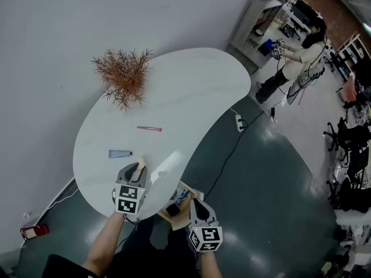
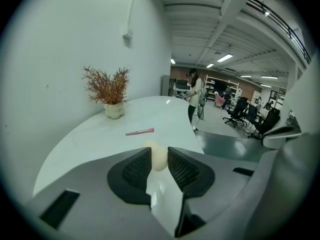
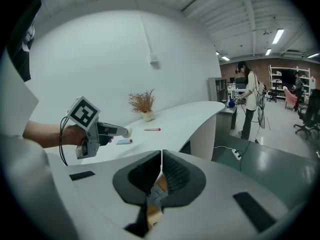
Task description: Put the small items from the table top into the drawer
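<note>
Jolts toward the drawer (image 1: 184, 205) could pop the cream ball (image 2: 158, 158) from your clamped left gripper (image 1: 137, 169); your right gripper (image 3: 160, 166) is closed, empty.

No legible text, labels, brands, numbers or signs

Cream item (image 2: 158, 160): only its rounded top shows; the left gripper's (image 2: 159, 154) jaws cover its sides, so its shape can't be told.
Drawer (image 1: 188, 191): far part hidden under the desk (image 1: 191, 86) edge, near corner behind the right gripper (image 1: 197, 205).
Drawer contents: dark lump (image 1: 173, 209) and blue scrap (image 1: 182, 196), too small to name.
Pink stick (image 1: 149, 128): too small to identify, possibly a brush.
Blue tube (image 1: 120, 153): print unreadable.
Forearms (image 1: 107, 242): cut off by the head view's bottom edge.
Red object (image 1: 33, 231) on floor: too small to identify.
</note>
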